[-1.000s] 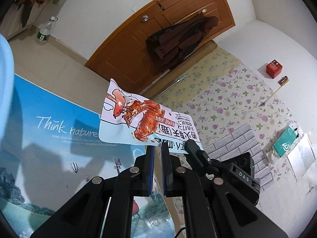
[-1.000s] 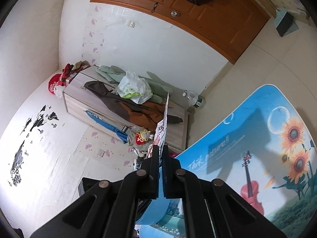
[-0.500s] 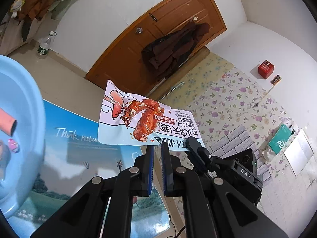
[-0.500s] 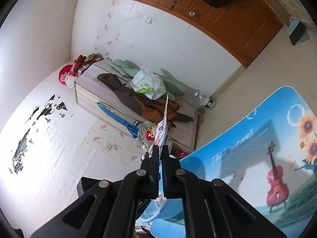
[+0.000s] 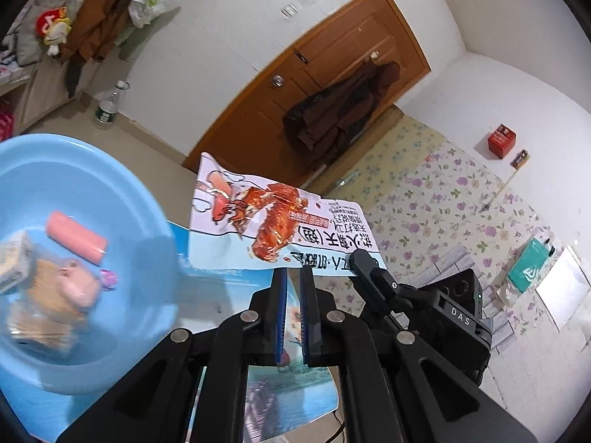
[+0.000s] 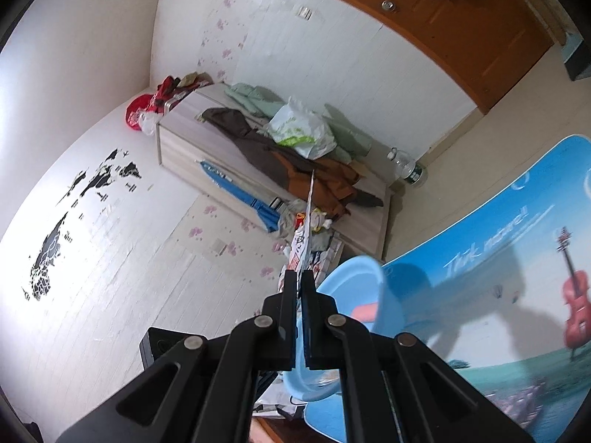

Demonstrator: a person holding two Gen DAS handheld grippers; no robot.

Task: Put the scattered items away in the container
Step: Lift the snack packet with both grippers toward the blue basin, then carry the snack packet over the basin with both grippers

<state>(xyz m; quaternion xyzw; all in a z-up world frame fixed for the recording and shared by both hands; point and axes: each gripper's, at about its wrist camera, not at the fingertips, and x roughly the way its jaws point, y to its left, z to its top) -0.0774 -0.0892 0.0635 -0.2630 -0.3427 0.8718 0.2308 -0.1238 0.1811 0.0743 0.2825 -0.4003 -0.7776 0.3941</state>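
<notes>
Carrying the snack packet [image 5: 280, 221] toward the blue basin [image 5: 110, 192], I have both tongs pinching its lower edge: left tongs [image 5: 291, 277] and right tongs [image 6: 298, 277], pointing slightly downward. Next I judge it must go over the rim, then release beside the sausage [image 5: 75, 236].

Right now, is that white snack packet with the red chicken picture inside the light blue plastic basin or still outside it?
Outside. The white snack packet hangs in the air beside the light blue plastic basin, pinched at its lower edge by both grippers.
</notes>
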